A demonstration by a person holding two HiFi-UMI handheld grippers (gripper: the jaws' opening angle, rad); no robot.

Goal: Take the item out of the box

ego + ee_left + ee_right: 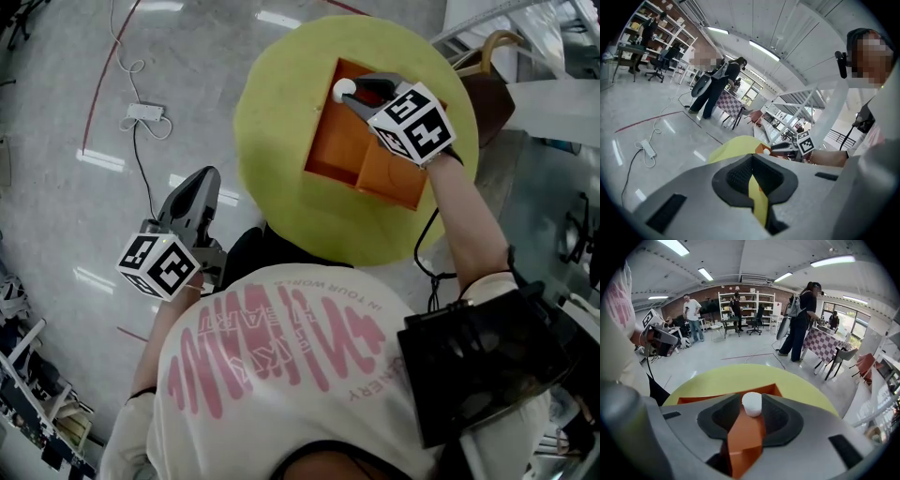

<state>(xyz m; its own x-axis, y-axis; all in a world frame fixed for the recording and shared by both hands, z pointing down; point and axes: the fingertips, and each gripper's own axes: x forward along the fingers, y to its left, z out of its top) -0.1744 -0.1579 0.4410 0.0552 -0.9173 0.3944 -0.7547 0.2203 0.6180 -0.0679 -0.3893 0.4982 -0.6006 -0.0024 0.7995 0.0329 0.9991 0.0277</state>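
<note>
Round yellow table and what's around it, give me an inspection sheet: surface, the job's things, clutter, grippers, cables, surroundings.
Surface: round yellow table, standing on a grey floor.
Job's things: orange box, open-topped, with a divider; white item at its far end.
Clutter: nothing seen on the table.
Grippers: right hand-held gripper over the box, jaws opening, white item between the tips; left hand-held gripper off the table, jaws together, nothing between.
Cables: power strip and white cable on the floor; black cable under the right arm.
Surroundings: standing people, shelves, checkered table.

Grey floor [740, 352]; shelves [745, 303] on a brick wall [705, 292] ahead of the right gripper [752, 411], checkered table [825, 345] to its right, strip lights [705, 273] overhead.
</note>
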